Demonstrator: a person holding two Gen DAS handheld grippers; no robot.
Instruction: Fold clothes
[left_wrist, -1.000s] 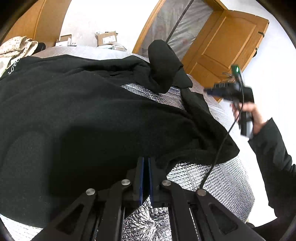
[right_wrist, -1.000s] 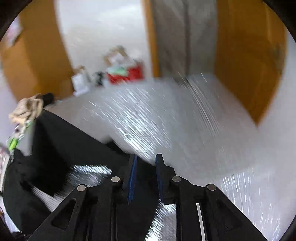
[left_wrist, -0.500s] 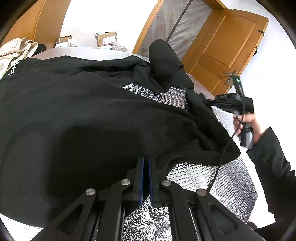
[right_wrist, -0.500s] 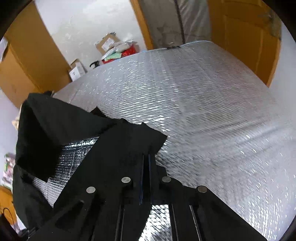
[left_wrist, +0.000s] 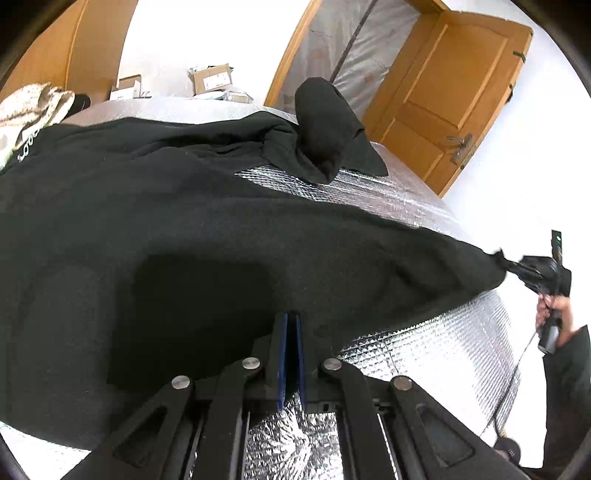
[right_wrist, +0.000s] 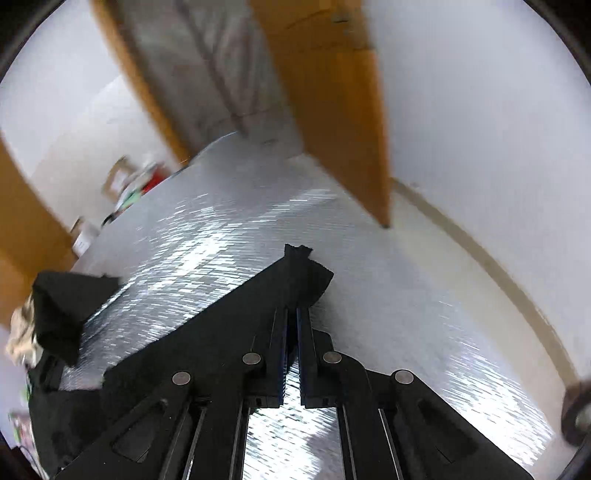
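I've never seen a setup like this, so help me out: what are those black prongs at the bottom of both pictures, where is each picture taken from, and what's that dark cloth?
No robot here: a person holds a two-finger gripper in each hand, each with a wide-angle camera looking along its fingers. The prongs are those fingers.

One picture comes from the left gripper, the other from the right gripper. The right one also shows in the left view, far right, in the person's hand.

A black garment, probably a sweatshirt, lies on a surface covered in silver quilted foil. Both grippers are shut on its edge, the right one on a corner pulled out sideways. A sleeve is bunched up at the back, and a pale patterned cloth lies far left.
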